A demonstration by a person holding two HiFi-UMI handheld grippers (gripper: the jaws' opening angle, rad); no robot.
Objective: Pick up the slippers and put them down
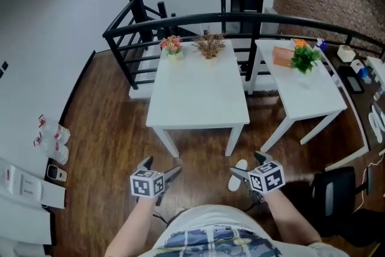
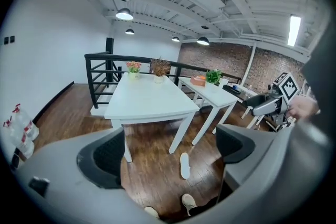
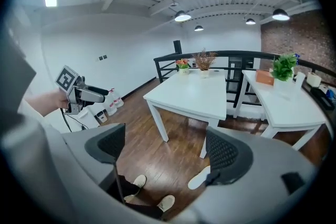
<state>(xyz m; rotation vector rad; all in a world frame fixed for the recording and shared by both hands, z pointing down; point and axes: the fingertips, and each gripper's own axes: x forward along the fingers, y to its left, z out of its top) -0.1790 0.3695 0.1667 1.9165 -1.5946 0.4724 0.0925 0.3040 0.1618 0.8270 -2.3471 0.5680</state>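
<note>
One white slipper [image 1: 237, 175] lies on the dark wood floor by the front right leg of the nearer white table [image 1: 198, 93]. It shows small in the left gripper view [image 2: 184, 165]; in the right gripper view the slipper [image 3: 199, 179] is partly hidden behind the right jaw pad. My right gripper [image 1: 246, 164] hovers just right of it, open and empty [image 3: 165, 148]. My left gripper [image 1: 161, 167] is held at the same height, farther left, also open with nothing between its jaws [image 2: 170, 150]. I see no second slipper.
A second white table [image 1: 304, 84] with a green plant stands to the right. Behind both runs a black railing [image 1: 180, 22]. A black office chair [image 1: 331, 192] is at the near right. Bottles [image 1: 57, 138] stand along the left wall. The person's shoes [image 3: 152, 199] show below.
</note>
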